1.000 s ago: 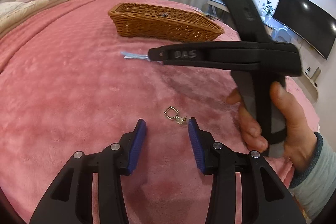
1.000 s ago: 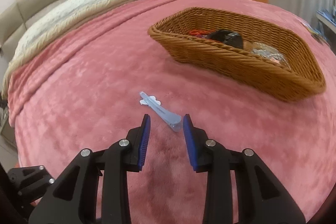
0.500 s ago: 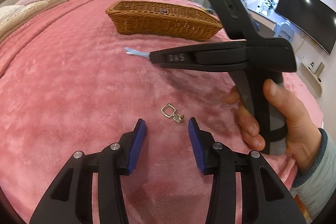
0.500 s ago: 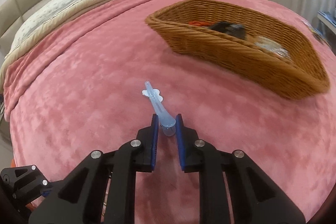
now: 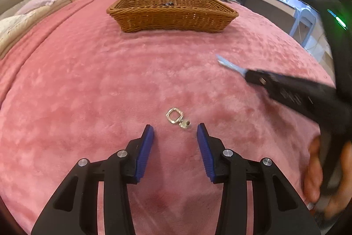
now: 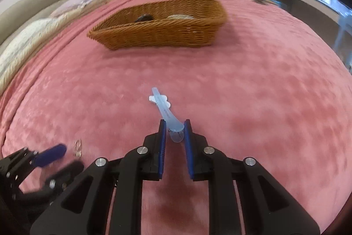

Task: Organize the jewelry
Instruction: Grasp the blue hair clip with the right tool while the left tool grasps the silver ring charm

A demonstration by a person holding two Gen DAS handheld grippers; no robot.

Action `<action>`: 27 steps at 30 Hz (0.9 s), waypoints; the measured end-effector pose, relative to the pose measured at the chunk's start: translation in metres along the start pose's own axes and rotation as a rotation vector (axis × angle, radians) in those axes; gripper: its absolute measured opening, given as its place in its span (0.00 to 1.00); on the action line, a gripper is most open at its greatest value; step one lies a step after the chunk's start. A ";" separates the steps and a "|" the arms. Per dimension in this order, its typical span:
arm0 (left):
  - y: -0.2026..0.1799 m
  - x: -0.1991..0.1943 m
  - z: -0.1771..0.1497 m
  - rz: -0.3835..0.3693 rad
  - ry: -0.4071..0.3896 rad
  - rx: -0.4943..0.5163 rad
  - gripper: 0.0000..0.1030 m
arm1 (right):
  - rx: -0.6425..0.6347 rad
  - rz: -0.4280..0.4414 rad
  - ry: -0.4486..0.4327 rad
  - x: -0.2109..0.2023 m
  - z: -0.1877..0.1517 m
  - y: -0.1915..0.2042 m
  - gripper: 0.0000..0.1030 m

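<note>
Gripping the rounded end of a pale blue hair clip (image 6: pixel 164 108), the right gripper (image 6: pixel 174 131) has its jaws nearly closed on it, and the clip's flower-trimmed tip points toward the wicker basket (image 6: pixel 158 32). The left gripper (image 5: pixel 175 136) has its jaws wide apart and holds nothing. A small silver ring (image 5: pixel 177 118) lies on the pink blanket (image 5: pixel 88 85) just ahead of its blue pads (image 5: pixel 145 147). The basket stands farther back and contains dark items.
</note>
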State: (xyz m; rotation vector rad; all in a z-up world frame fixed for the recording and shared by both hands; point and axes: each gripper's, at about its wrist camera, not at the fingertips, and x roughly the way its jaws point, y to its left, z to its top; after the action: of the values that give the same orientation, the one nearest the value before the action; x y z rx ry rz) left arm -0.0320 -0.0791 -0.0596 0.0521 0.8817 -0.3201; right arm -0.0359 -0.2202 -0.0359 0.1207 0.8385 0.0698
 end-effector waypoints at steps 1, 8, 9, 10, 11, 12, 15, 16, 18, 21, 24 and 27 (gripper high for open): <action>0.000 0.001 0.001 -0.001 -0.002 -0.003 0.38 | 0.013 0.000 -0.015 -0.007 -0.005 -0.001 0.14; -0.002 0.010 0.005 0.025 -0.018 0.011 0.22 | -0.008 0.044 0.005 -0.009 -0.014 0.001 0.19; -0.003 0.009 0.003 0.022 -0.022 0.012 0.21 | -0.004 0.059 0.012 -0.009 -0.014 -0.001 0.33; -0.003 0.009 0.003 0.018 -0.026 0.011 0.21 | -0.001 0.068 0.014 -0.010 -0.013 -0.003 0.53; -0.003 0.008 0.002 0.012 -0.031 0.009 0.21 | 0.000 0.063 0.007 -0.011 -0.013 -0.004 0.60; -0.002 0.008 0.001 0.006 -0.035 0.007 0.21 | -0.001 0.050 -0.008 -0.014 -0.012 -0.003 0.63; 0.002 0.006 -0.001 -0.015 -0.050 -0.004 0.21 | -0.052 0.033 -0.032 -0.019 -0.009 0.002 0.63; 0.003 0.005 -0.002 -0.020 -0.056 -0.005 0.21 | -0.072 0.021 -0.033 -0.019 -0.009 0.005 0.63; 0.003 0.004 -0.005 -0.023 -0.063 -0.005 0.21 | -0.096 0.010 -0.024 -0.014 -0.007 0.010 0.63; 0.003 0.003 -0.008 -0.018 -0.073 -0.002 0.22 | -0.109 -0.011 0.009 -0.003 -0.004 0.013 0.63; 0.000 0.003 -0.008 -0.007 -0.078 0.005 0.22 | -0.115 -0.024 0.031 0.007 0.001 0.016 0.52; -0.001 0.002 -0.009 0.002 -0.085 0.013 0.21 | -0.117 -0.048 0.058 0.014 0.001 0.016 0.27</action>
State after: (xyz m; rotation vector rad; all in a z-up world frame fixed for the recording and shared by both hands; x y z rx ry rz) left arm -0.0376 -0.0793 -0.0665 0.0511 0.7956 -0.3244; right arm -0.0265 -0.2024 -0.0436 -0.0111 0.8926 0.0773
